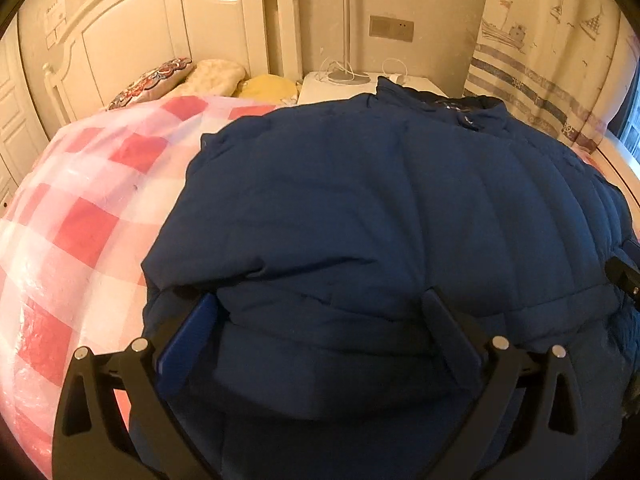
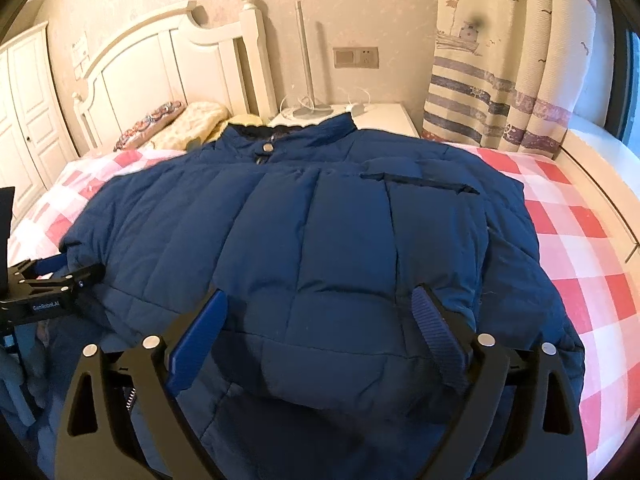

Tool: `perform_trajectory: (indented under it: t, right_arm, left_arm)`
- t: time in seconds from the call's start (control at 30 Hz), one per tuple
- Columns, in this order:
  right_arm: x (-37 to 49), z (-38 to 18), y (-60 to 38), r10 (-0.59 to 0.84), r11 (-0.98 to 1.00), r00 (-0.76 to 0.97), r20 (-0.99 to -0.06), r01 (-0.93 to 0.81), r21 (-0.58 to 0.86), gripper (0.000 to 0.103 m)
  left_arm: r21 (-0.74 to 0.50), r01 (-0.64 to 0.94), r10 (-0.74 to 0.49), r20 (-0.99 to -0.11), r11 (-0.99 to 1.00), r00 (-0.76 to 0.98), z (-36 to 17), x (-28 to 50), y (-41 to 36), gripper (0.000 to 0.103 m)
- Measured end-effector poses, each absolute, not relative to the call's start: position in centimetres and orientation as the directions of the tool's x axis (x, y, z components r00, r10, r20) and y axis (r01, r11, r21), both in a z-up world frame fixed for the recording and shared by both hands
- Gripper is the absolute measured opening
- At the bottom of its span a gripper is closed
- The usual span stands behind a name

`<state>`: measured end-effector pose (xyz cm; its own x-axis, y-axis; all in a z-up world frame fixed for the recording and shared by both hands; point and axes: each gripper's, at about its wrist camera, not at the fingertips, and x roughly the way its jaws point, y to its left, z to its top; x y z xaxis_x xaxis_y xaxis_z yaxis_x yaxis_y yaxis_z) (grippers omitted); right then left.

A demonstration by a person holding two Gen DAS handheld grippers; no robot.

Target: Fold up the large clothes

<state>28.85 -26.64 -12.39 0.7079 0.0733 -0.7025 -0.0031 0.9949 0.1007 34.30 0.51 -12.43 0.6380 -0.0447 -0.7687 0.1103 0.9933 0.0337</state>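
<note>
Lying collar-away along the bed (image 2: 568,216), the jacket (image 2: 320,216) presents its hem to both spread grippers: left gripper (image 1: 320,312) near its left corner, right gripper (image 2: 324,308) mid-hem, neither pinching.

Left gripper (image 1: 324,320) low over the near edge of the jacket (image 1: 360,208), jaws spread wide, blue-padded fingers (image 1: 188,344) splayed either side of a puffed fold of fabric that fills the gap; pads look to touch it but no pinch. Right gripper (image 2: 320,320) same pose, jaws wide apart, blue ribbed pads (image 2: 436,328) flanking a bulge of hem, pointing toward the collar. In the right wrist view the left gripper (image 2: 60,274) shows at the far left edge, level with the jacket's side, both tools side by side.
</note>
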Motion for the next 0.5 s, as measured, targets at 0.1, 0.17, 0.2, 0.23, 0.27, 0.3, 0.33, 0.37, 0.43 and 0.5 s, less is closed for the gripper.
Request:
perform_trajectory:
  t: [0.1,0.17,0.2,0.23,0.27,0.3,0.33,0.37,0.43,0.5]
  right_arm:
    - [29.3,-12.6,-25.9,0.050,0.999,0.672,-0.739,-0.019,0.050,0.095]
    - [29.6,-12.4,-25.7,0.055,0.998,0.640,-0.767,-0.038,0.040,0.097]
    - [29.8,-12.0,-26.0,0.061,0.998,0.629,-0.775,-0.024,0.059,0.097]
    - [29.8,-11.6,-26.2,0.068,0.997,0.630,-0.773,-0.013,0.077,0.097]
    - [29.9,-11.0,-26.3,0.080,0.995,0.640,-0.764,-0.007,0.099,0.097]
    - [30.1,-10.4,-26.4,0.089,0.994,0.657,-0.748,-0.005,0.114,0.097]
    - [30.5,-9.8,-26.4,0.080,0.994,0.680,-0.729,0.000,0.110,0.097]
    - [31.3,-9.4,-26.4,0.060,0.995,0.692,-0.720,0.012,0.095,0.097]
    - [33.4,-9.5,-26.7,0.036,0.995,0.687,-0.726,0.040,0.086,0.097]
    - [35.6,-10.3,-27.1,0.004,0.995,0.657,-0.754,0.069,0.065,0.097]
  left_arm:
    - [0.026,0.111,-0.051,-0.770,0.994,0.637,-12.5,34.4,0.5,0.101]
    - [0.017,0.111,-0.058,-0.770,0.994,0.636,-12.5,34.4,0.7,0.101]
    - [0.015,0.110,-0.059,-0.770,0.994,0.635,-12.6,34.4,0.7,0.101]
    - [0.016,0.110,-0.058,-0.770,0.994,0.636,-12.6,34.5,0.6,0.101]
    - [0.017,0.110,-0.057,-0.769,0.994,0.636,-12.6,34.5,0.7,0.101]
    - [0.017,0.110,-0.058,-0.769,0.994,0.636,-12.6,34.5,0.7,0.101]
    - [0.015,0.110,-0.059,-0.769,0.994,0.636,-12.6,34.5,0.7,0.101]
    - [0.014,0.109,-0.059,-0.769,0.994,0.636,-12.6,34.5,0.7,0.101]
    - [0.012,0.108,-0.060,-0.768,0.994,0.637,-12.6,34.4,0.8,0.101]
    - [0.012,0.108,-0.060,-0.768,0.994,0.637,-12.6,34.4,0.8,0.101]
